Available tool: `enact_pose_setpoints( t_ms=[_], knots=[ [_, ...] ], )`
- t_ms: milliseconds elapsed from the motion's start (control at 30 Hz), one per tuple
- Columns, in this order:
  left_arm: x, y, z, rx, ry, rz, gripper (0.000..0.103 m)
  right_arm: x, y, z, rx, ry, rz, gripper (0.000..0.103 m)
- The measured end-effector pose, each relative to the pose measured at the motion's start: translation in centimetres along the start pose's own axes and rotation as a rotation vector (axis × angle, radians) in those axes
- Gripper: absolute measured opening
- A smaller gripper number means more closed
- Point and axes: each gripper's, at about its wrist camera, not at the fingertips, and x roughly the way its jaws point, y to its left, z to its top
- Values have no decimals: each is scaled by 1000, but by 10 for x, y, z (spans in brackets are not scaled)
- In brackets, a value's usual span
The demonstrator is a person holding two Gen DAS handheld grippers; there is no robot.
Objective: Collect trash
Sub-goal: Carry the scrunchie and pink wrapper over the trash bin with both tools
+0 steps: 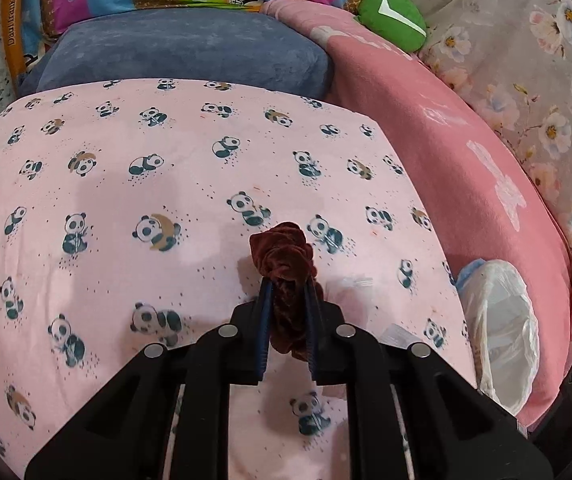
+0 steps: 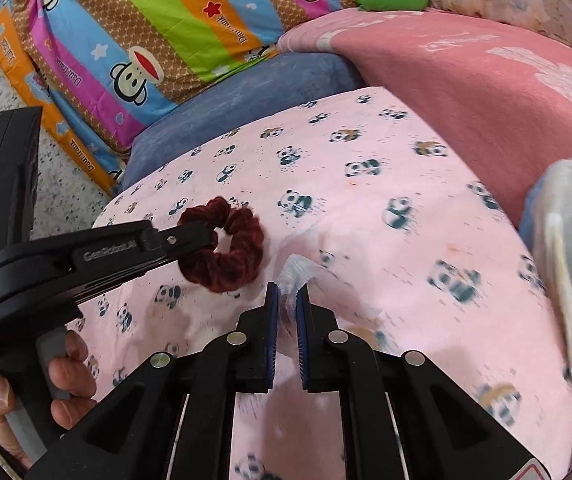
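The left gripper (image 1: pixel 289 286) is clenched on a dark red velvet scrunchie (image 1: pixel 286 264), which sticks out past its fingertips over the pink panda-print sheet (image 1: pixel 125 208). In the right wrist view that same gripper (image 2: pixel 201 236) reaches in from nine o'clock, with a hand (image 2: pixel 45 384) on its handle at seven o'clock. The right gripper (image 2: pixel 288 290) is clenched on a crumpled clear plastic wrapper (image 2: pixel 298 270), though blur makes its outline uncertain. A bin lined with a white plastic bag (image 1: pixel 498 328) sits at four o'clock in the left wrist view, beside a pink blanket (image 1: pixel 446 152). A blue cushion (image 1: pixel 189 52) lies at twelve o'clock.
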Motion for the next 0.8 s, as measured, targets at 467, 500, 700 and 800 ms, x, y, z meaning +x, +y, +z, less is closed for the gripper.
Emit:
enact_pose_setpoints(
  t_ms=[467,500,700,800],
  knots=[
    [-67,-90,-64,119,-21,-74,14,-126,-46,-24,59,-160,-56,8],
    [-69,-96,-67,130,-21,-78,14,-134,-51,-25,66,-172,-62,8],
    [-80,-139,-85,201,-22,-102,14,-173,-81,-28,106,-230,-95,8],
    [-83,-158,-91,234,-21,-116,14,-189,-96,-29,127,-255,-109,8]
  ],
)
